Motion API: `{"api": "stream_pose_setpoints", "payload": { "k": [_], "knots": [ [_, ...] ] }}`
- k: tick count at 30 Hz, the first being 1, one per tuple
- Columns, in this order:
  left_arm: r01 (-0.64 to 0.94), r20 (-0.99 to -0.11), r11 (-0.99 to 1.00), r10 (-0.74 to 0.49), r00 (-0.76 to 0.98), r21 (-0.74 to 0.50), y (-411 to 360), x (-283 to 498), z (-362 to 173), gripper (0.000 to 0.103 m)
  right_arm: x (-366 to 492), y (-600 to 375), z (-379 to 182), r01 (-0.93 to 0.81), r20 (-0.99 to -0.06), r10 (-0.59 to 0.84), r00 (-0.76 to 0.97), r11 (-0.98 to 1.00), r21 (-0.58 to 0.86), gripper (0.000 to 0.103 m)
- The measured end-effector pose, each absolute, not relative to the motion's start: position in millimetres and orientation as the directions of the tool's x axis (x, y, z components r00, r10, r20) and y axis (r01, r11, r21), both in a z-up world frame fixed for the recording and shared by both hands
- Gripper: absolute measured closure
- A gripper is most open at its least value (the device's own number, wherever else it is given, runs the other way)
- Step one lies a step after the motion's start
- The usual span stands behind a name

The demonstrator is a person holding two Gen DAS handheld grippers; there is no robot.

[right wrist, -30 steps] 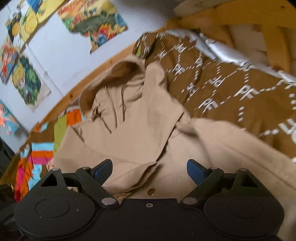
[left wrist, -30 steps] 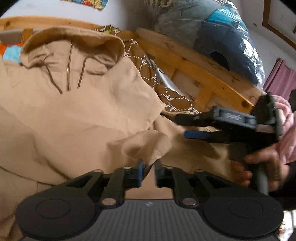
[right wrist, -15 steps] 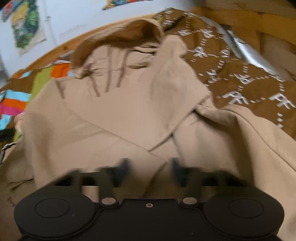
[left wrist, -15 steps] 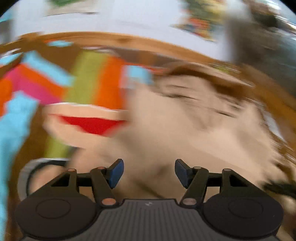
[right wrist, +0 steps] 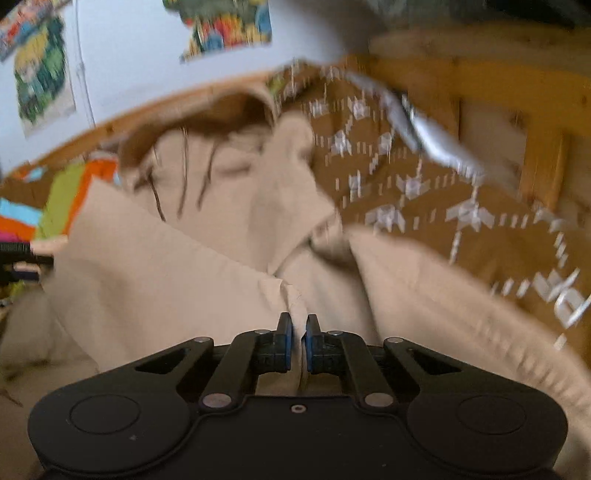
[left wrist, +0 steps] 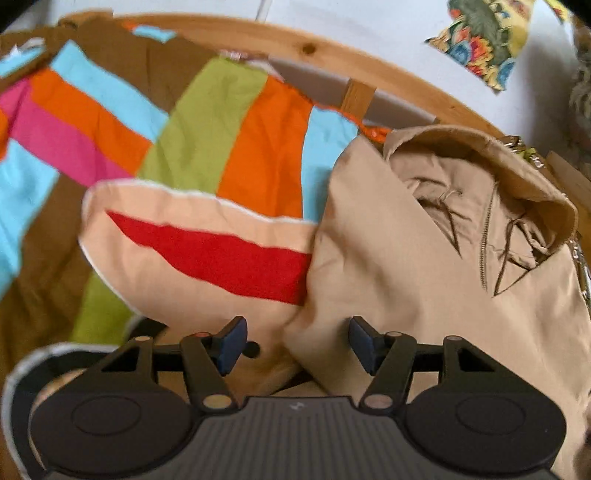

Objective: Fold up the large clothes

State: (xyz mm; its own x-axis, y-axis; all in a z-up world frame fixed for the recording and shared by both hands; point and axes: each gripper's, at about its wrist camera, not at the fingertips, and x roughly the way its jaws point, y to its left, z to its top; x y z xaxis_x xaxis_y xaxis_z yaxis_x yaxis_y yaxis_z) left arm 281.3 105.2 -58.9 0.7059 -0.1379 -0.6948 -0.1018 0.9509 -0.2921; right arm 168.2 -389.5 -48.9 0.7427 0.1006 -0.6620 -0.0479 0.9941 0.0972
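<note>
Bedding: a striped patchwork quilt [left wrist: 207, 122] in orange, green, blue and pink, bounded by a wooden bed rail [left wrist: 369, 55], with paper pictures [right wrist: 225, 26] on the pale wall behind. A brown patterned blanket [right wrist: 424, 192] lies to the right in the right wrist view.

Item: one tan hooded jacket [left wrist: 424, 251], spread on the bed, hood [left wrist: 480, 147] toward the rail and body running back toward the person, so its long axis lies roughly along both tongs' line of sight. Zip and drawcords show below the hood.

Beside it: a peach cushion with a red band [left wrist: 207, 251], touching the jacket's left edge.

Left gripper [left wrist: 293, 345]: fingers spread, holding nothing, hovering at the jacket's left edge where it meets the cushion; the edge sits between and just ahead of the tips.

Right gripper [right wrist: 298, 343]: fingers pressed together on a pinch of jacket cloth, apparently a folded-over front panel or sleeve, though blur leaves this uncertain.

Judgement: the left gripper is nearer the free left side, which looks due for the next grasp.

Containers: none seen.
</note>
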Motion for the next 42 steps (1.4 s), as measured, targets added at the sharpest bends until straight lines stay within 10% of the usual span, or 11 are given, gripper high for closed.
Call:
{"api": "stream_pose_setpoints", "payload": {
  "k": [3,15,21,36,42],
  "knots": [
    [-0.099,-0.730,0.964,-0.116,0.673,-0.245,100,288,-70,0.063,167,-382,-57,-0.066,-0.666,0.078,0.742,0.997,0.043,0.093],
    [-0.059,-0.727,0.990,-0.052,0.685,-0.127,87,236,-34,0.032,140,-330,-45,-0.253,-0.591,0.080,0.803,0.943,-0.215,0.048],
    [-0.017,-0.776,0.996,-0.058,0.628,-0.088,78,200,-60,0.032,143,-321,-69,-0.264,-0.650,0.022,0.760,0.924,-0.277,0.033],
    [0.055,-0.693,0.963,-0.229,0.683,-0.264,76,183,-27,0.014,187,-335,50,-0.350,-0.604,0.174,0.777,0.918,-0.185,0.005],
    [0.113,-0.692,0.943,-0.308,0.653,-0.313,47,200,-24,0.014,308,-282,80,-0.475,-0.567,0.245,0.787,0.826,-0.302,0.011]
  ]
}}
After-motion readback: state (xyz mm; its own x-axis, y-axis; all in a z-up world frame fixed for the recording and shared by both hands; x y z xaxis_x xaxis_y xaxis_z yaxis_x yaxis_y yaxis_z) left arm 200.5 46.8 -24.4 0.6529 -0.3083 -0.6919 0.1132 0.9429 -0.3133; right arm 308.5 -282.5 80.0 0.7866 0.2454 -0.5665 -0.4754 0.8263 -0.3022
